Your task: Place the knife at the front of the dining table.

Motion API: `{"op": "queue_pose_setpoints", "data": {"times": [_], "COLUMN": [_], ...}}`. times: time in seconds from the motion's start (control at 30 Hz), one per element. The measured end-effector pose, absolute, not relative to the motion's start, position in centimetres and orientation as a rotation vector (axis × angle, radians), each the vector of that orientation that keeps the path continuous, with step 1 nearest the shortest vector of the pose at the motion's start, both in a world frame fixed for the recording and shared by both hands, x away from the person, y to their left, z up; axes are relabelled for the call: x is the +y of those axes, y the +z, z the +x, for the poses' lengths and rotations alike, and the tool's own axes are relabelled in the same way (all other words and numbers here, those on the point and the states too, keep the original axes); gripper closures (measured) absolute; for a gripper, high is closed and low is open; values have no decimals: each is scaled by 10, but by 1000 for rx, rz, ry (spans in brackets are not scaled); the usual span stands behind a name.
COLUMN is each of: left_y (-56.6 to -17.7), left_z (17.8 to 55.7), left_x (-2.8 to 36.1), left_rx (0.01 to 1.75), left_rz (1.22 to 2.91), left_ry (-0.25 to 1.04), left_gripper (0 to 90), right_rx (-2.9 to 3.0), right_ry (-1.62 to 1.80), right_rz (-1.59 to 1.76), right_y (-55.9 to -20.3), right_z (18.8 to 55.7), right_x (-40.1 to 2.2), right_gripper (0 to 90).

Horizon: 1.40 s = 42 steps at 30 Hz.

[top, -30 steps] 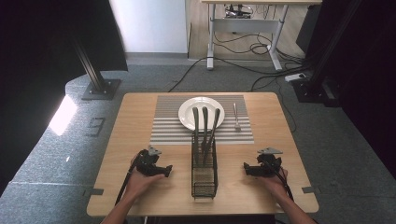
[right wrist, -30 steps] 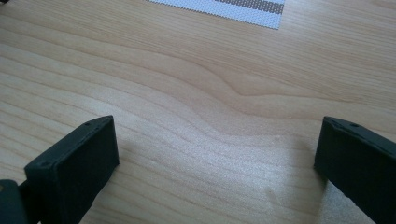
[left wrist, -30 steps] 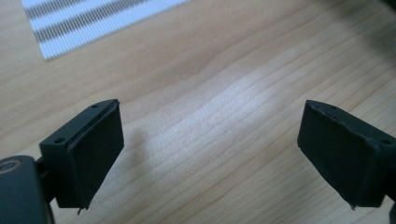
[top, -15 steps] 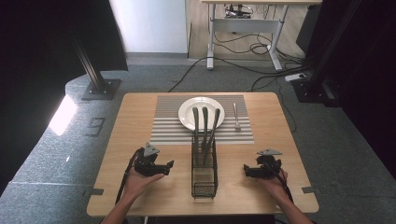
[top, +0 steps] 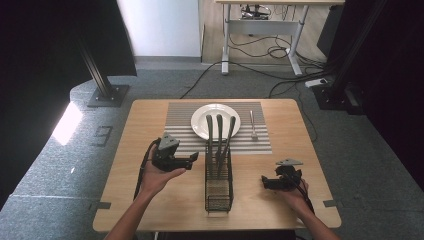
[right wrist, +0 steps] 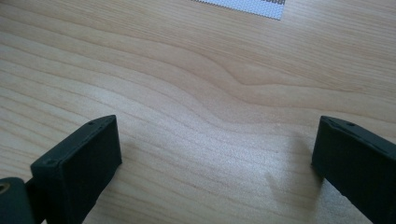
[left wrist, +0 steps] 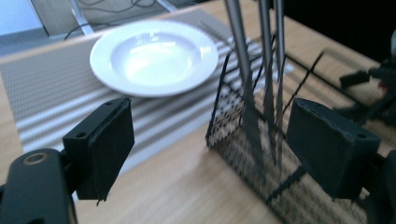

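Left tongs (top: 192, 159) released, just left of wire basket (top: 219, 186); right tongs (top: 265, 182) released, low over bare tabletop (top: 150, 120).

The bench (right wrist: 224, 70) is pale, smooth-grained wood with a matt finish. At its 12 o'clock side lies a woven, striped grey placemat (top: 180, 116) bearing a glossy white ceramic plate (left wrist: 154, 56). The caddy (top: 218, 192) is black wire mesh; both tongs look matt black plastic.
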<state>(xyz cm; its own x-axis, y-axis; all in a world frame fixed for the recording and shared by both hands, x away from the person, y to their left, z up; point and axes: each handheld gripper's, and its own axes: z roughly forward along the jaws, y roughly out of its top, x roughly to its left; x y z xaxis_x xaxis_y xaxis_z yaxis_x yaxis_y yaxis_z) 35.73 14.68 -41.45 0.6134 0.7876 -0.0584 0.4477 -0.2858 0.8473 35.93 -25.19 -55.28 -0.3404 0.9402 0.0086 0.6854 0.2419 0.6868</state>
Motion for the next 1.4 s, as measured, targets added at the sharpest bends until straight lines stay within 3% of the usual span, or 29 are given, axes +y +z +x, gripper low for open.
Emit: {"op": "queue_pose_setpoints", "data": {"times": [0.43, 0.73, 0.77, 1.0, 1.4], "left_y": [-406, -416, -417, -422, -424], "left_z": [402, 419, 420, 425, 427], "left_x": [103, 90, 89, 88, 98], "left_rx": [970, 987, 981, 961, 927], "left_rz": [1940, 1920, 1920, 1913, 1785], "left_ry": [450, 431, 425, 309, 194], "left_gripper": [285, 557, 557, 751, 836], "right_rx": [2124, 2126, 2126, 2128, 2133], "right_ry": [854, 858, 858, 858, 863], "right_rz": [1477, 1467, 1467, 1461, 1450], "right_y": [-553, -552, -552, -552, -552], "right_z": [363, 362, 362, 361, 361], "right_x": [-251, -251, -251, -251, -251], "right_gripper": [18, 37, 37, 45, 54]}}
